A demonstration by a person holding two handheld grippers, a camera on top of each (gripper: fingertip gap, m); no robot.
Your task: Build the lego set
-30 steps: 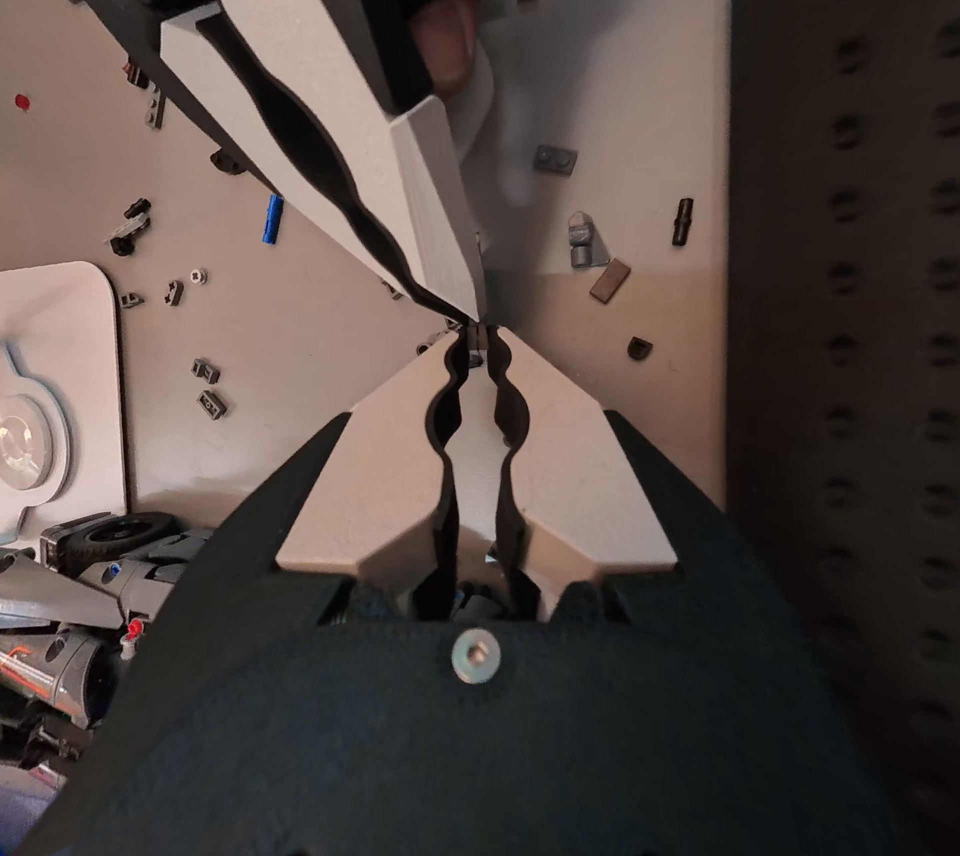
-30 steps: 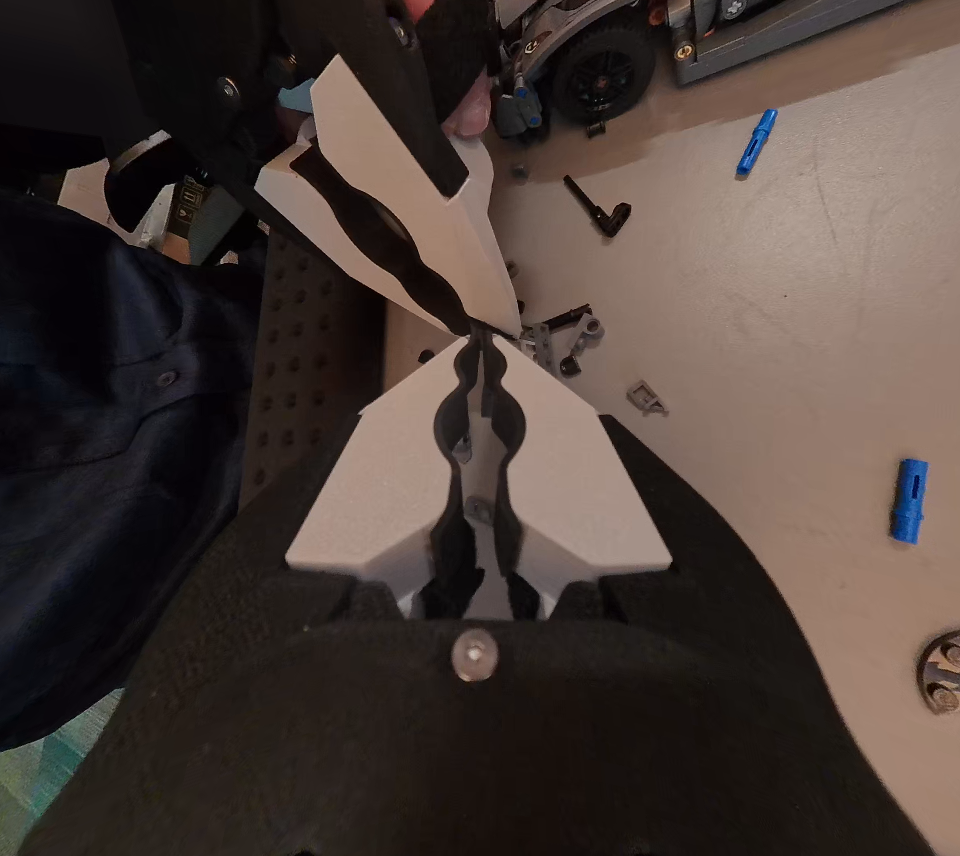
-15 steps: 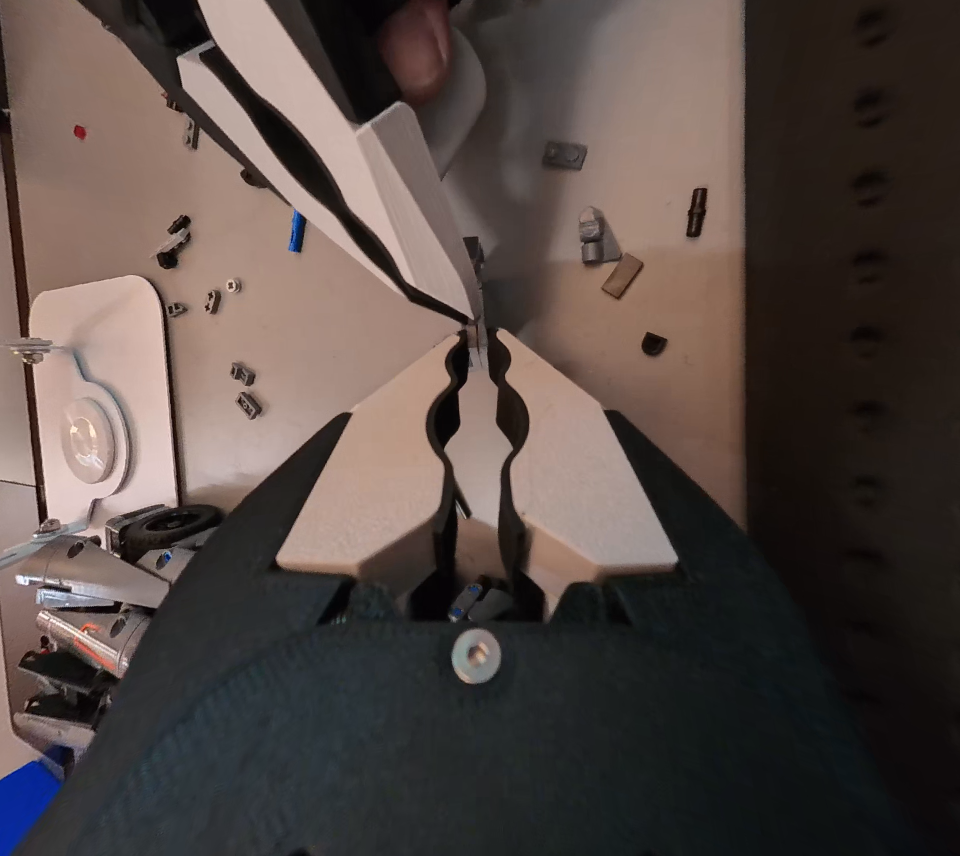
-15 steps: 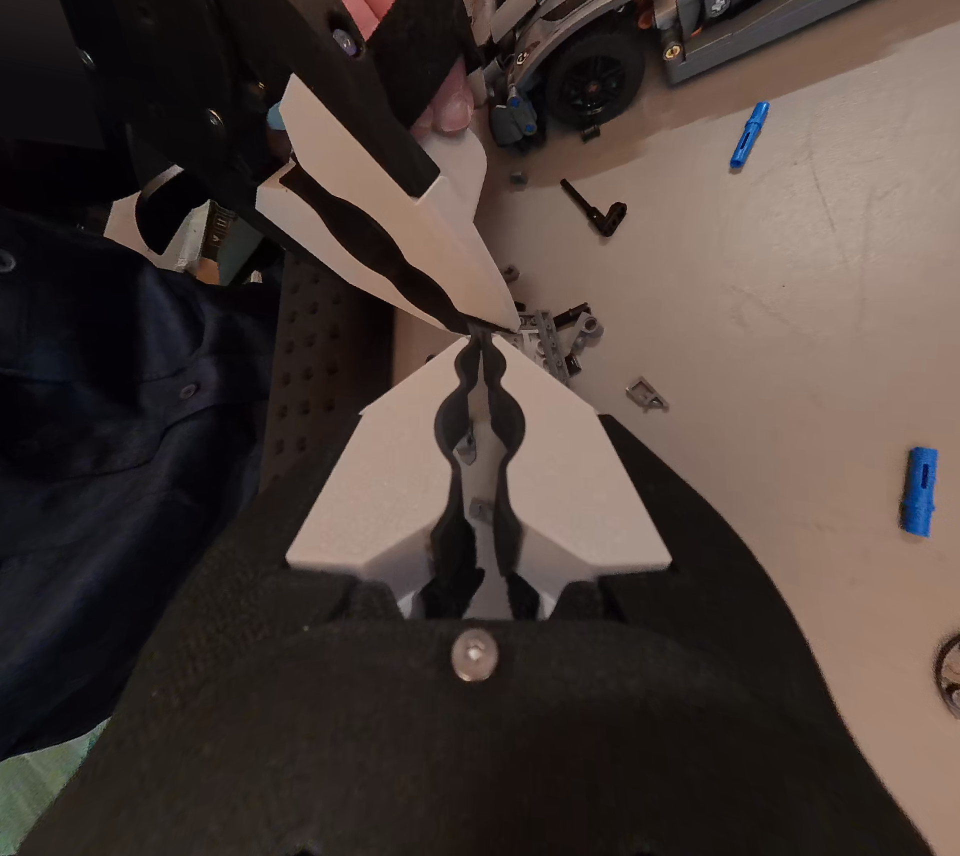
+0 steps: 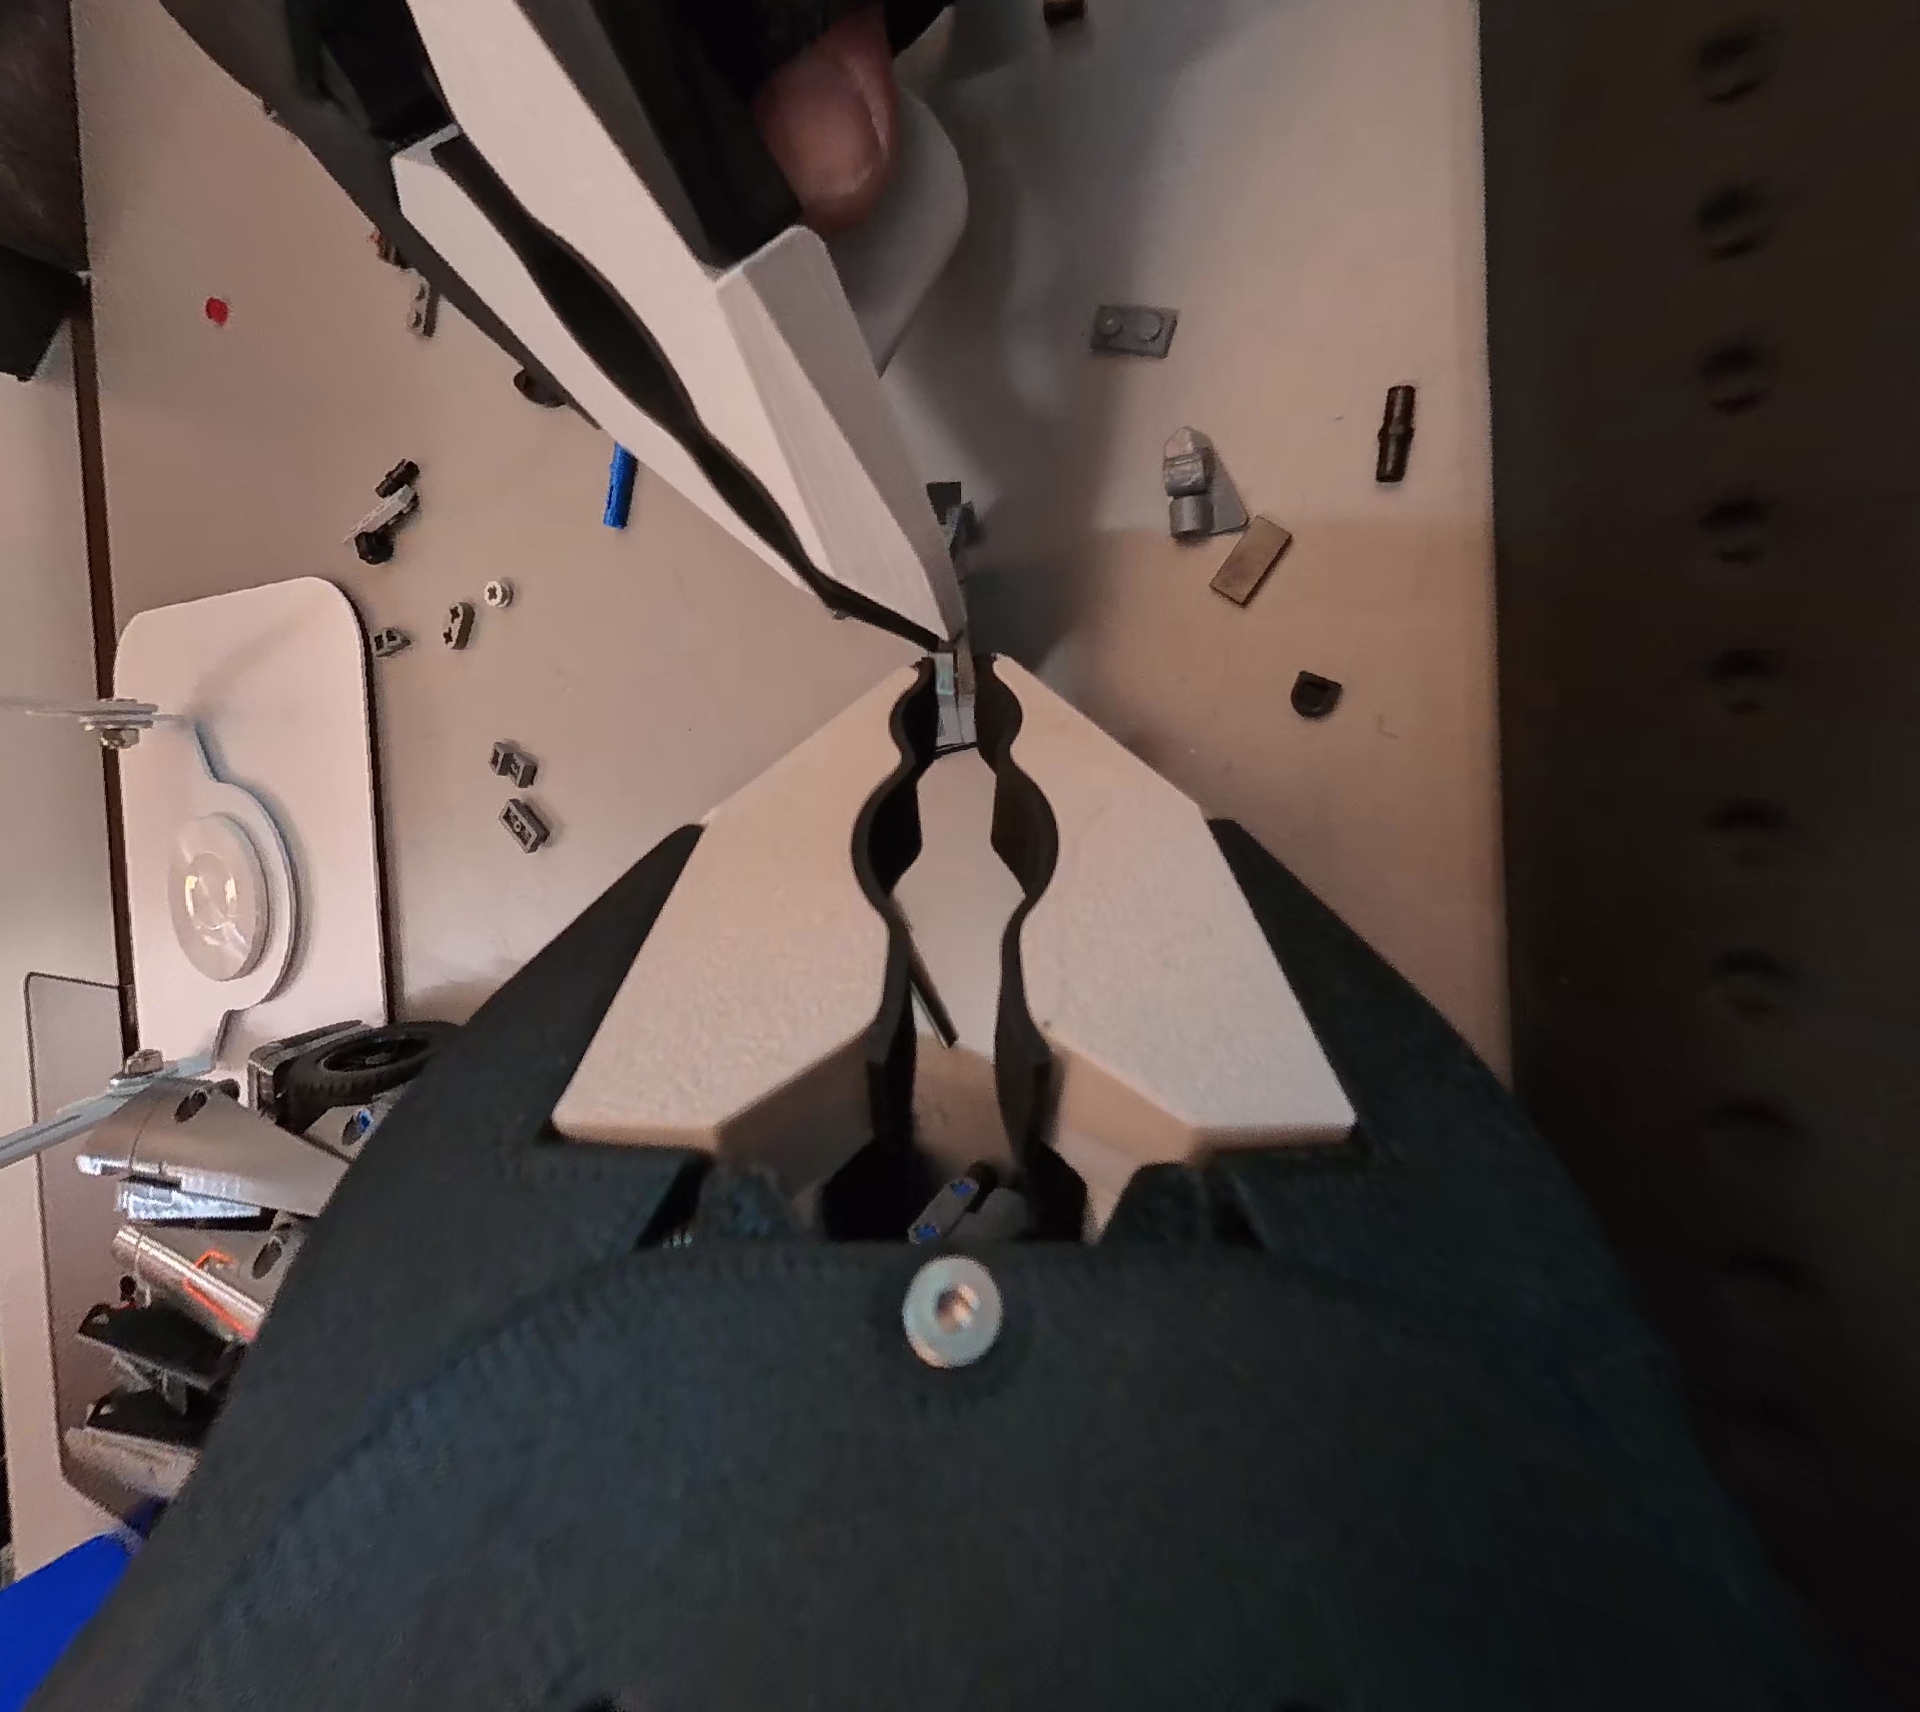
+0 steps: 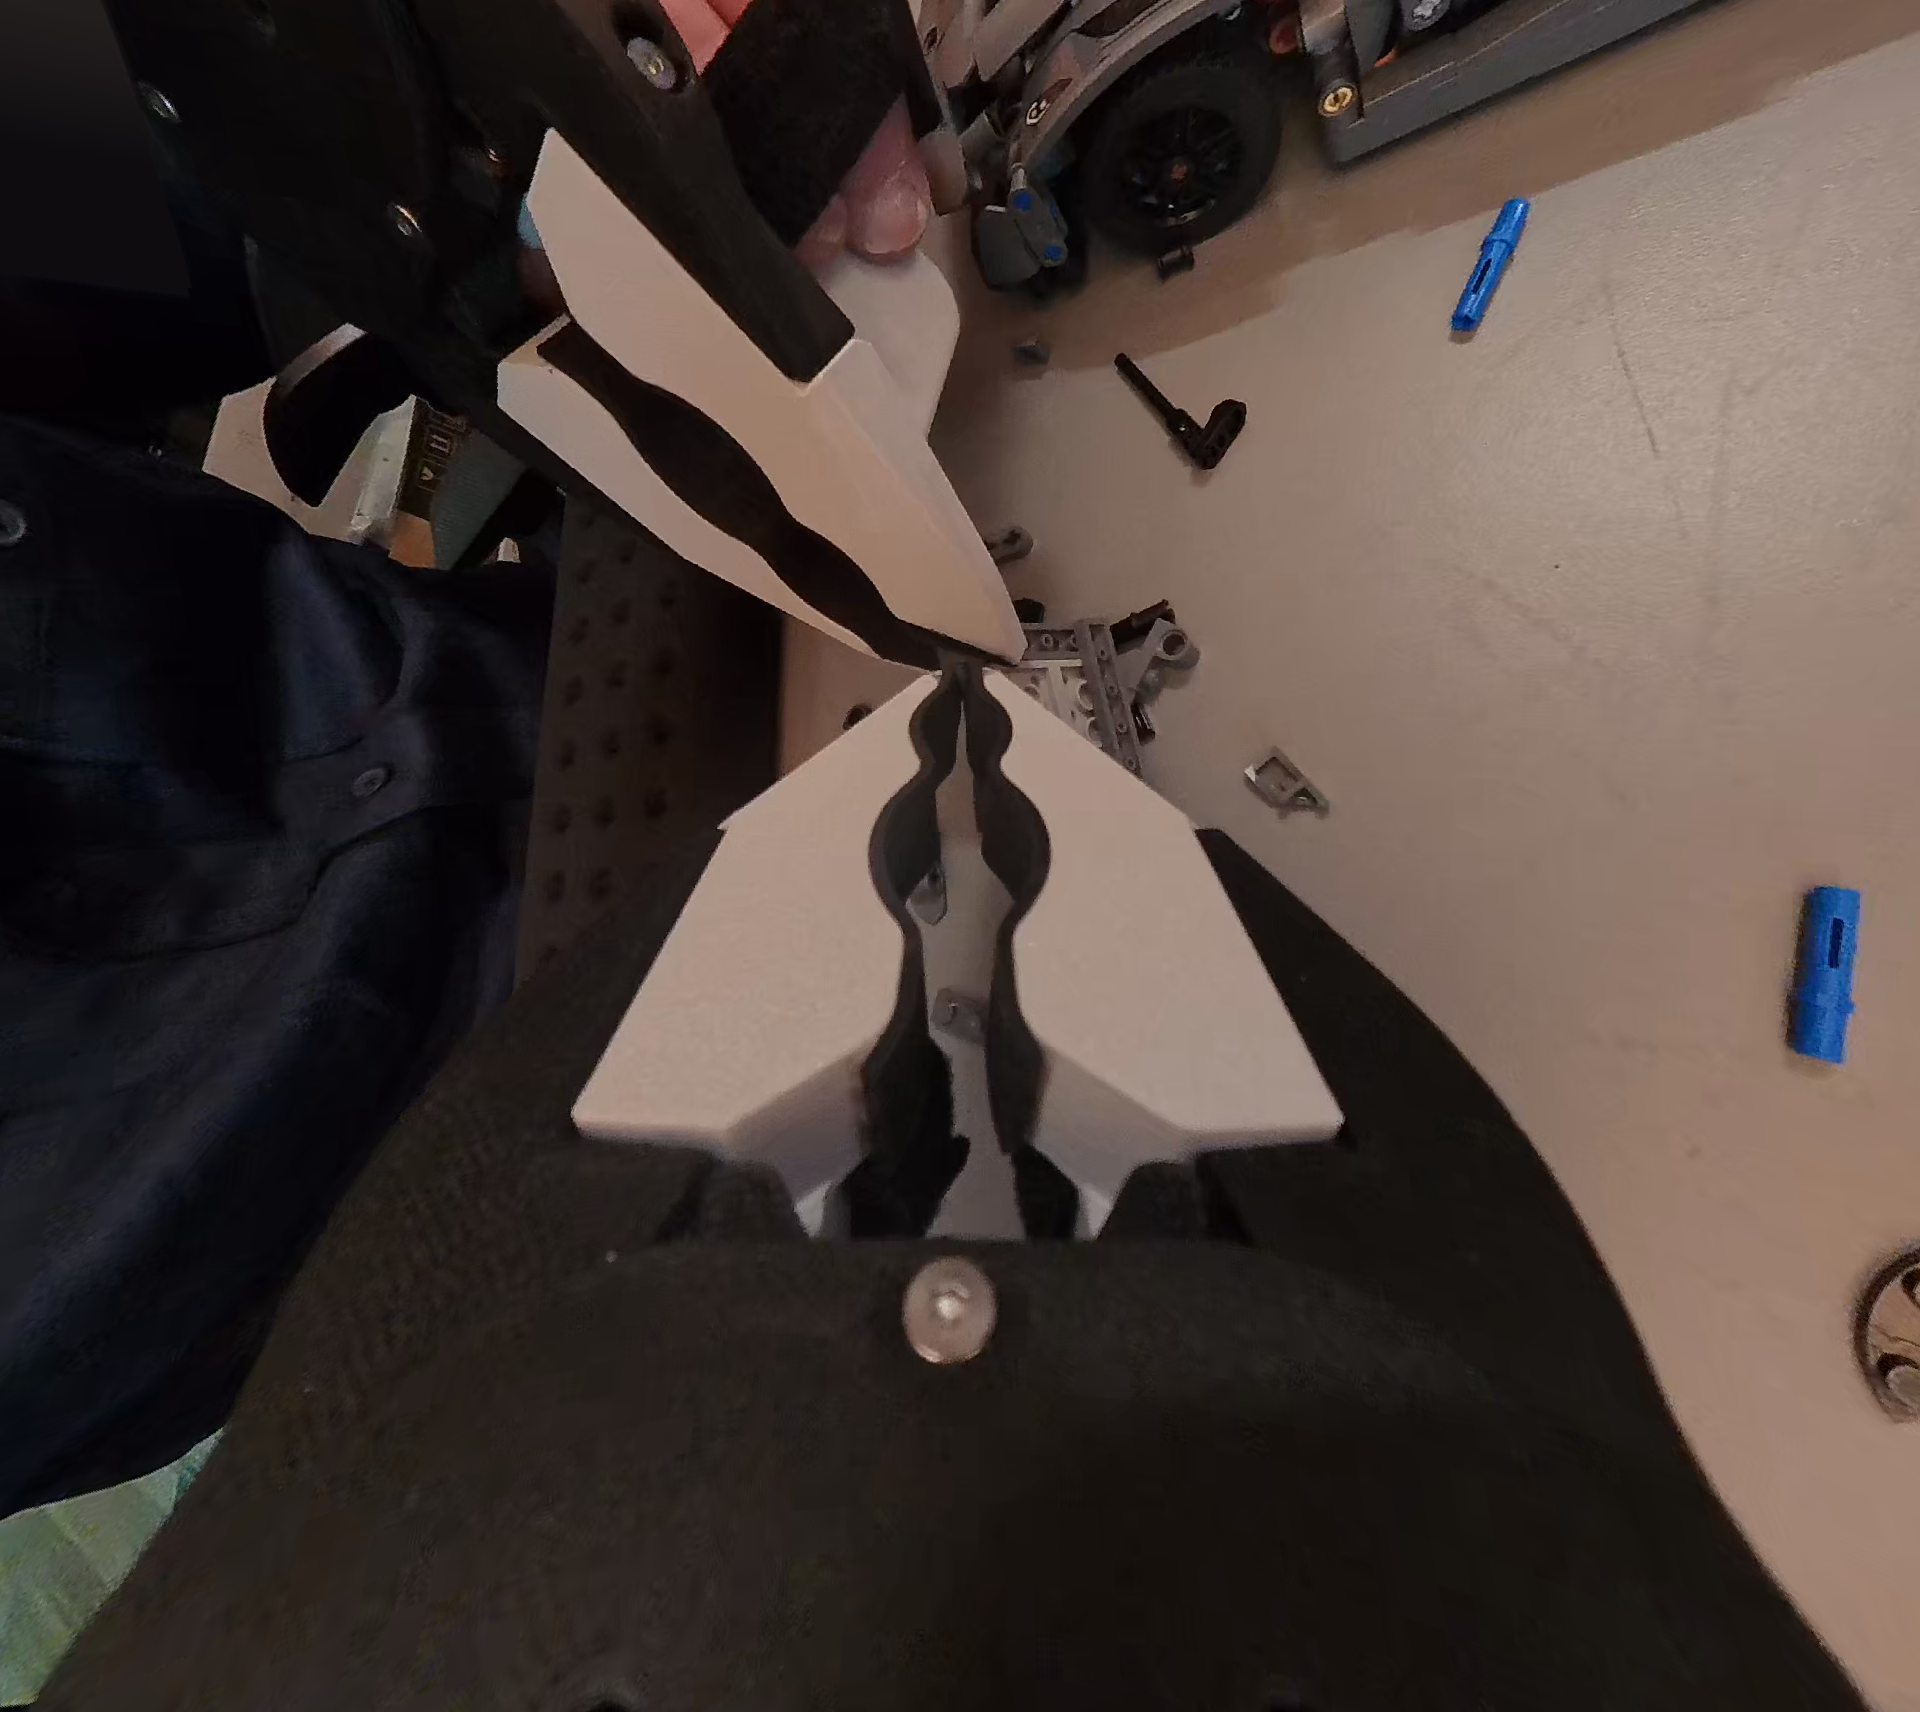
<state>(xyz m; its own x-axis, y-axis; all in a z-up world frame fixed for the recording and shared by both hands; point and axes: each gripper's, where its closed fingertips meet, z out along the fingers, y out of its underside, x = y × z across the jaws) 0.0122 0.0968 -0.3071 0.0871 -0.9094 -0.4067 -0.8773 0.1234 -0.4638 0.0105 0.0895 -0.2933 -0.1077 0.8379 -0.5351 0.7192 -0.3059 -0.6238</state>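
Observation:
My left gripper (image 5: 951, 675) is shut on a small grey lego piece (image 5: 951, 706), pinched at the very tips above the table. My right gripper (image 5: 940, 623) comes in from the upper left, shut, and its tips meet that piece. In the right wrist view my right gripper (image 6: 961, 675) is shut on a thin dark sliver of a piece (image 6: 958, 670), and the left gripper (image 6: 987, 649) touches it tip to tip. I cannot tell whether both hold one piece or two joined ones. A gloved hand (image 6: 810, 0) holds the left gripper.
A grey lego car model (image 6: 1143, 52) stands at the table's far side. Loose parts lie around: blue pins (image 6: 1823, 971) (image 6: 1488, 265), a black axle part (image 6: 1184, 415), a grey sub-assembly (image 6: 1101, 686), a grey plate (image 5: 1132, 332). A dark perforated board (image 5: 1714, 623) borders the table.
Both grippers stay shut and tip to tip. They have shifted together slightly over the table, and the right gripper has tilted a little. More of the grey piece shows between the left tips.

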